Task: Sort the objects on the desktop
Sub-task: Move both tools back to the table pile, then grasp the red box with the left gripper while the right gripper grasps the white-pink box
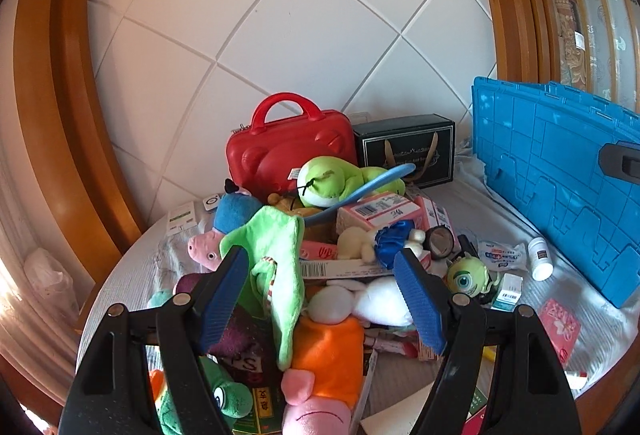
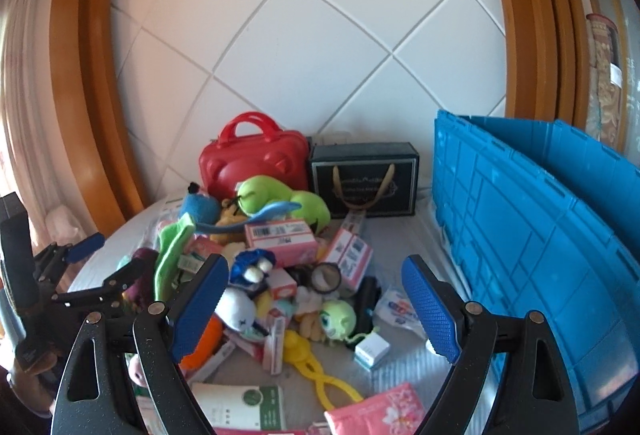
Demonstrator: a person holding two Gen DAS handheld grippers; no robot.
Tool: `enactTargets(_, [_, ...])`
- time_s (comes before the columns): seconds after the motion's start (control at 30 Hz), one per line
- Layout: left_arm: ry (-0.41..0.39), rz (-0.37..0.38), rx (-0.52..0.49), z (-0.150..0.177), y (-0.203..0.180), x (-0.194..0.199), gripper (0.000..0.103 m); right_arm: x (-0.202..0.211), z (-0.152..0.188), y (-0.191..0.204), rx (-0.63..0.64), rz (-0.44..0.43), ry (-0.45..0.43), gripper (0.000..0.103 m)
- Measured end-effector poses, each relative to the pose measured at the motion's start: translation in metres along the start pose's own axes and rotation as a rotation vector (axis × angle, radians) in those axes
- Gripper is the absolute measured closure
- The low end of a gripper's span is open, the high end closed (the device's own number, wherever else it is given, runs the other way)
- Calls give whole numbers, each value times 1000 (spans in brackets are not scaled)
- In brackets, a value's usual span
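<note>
A pile of plush toys, boxes and packets covers the round table (image 1: 460, 203). My left gripper (image 1: 322, 295) is open over the pile, its jaws either side of a light green plush (image 1: 276, 247) and an orange plush (image 1: 328, 351). It also shows in the right wrist view (image 2: 102, 259) at the left. My right gripper (image 2: 316, 307) is open and empty above the pile's right part, over a one-eyed green toy (image 2: 338, 317) and yellow tongs (image 2: 316, 371). A green frog plush (image 1: 340, 179) lies at the top.
A blue plastic crate (image 2: 532, 247) stands at the right. A red case (image 1: 288, 147) and a dark gift box (image 1: 404, 147) stand at the back by the tiled wall. A white bottle (image 1: 540, 259) and pink packet (image 1: 560, 327) lie near the crate.
</note>
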State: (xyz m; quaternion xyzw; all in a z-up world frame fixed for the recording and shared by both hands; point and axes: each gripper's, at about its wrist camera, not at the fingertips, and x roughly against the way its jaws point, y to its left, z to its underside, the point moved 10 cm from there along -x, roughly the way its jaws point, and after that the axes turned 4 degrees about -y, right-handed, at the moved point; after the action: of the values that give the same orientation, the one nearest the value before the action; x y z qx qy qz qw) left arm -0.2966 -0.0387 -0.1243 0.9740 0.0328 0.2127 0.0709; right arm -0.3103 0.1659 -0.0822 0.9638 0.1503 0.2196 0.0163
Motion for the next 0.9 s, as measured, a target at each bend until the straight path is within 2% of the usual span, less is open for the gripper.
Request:
enactTargets(0.13, [23,7,-10,20,-9,-4,28,-20,24,1,16,-25,69,14])
enactTargets(0.3, [61,51,-29,46,-29,-4,28,-49,50,4,21,-72,149,14])
enactTargets(0.43, [97,142,-44,75,-53,1,28,-73,76,12,69,-107,228,18])
enactTargets(0.6, [174,243,-112,121,-87,5,28,-92,96,12,80,-136,292,18])
enactTargets(0.7, [224,299,-112,144,-105,7,28,-108,110,13,99,-143,337,18])
enactTargets(0.8, [249,348,-112,159,-121,8,28,-128,132,20,111,-163,400,22])
enactTargets(0.9, [270,401,-137,174,-135,9,28,-147,159,32,113,-195,478,31])
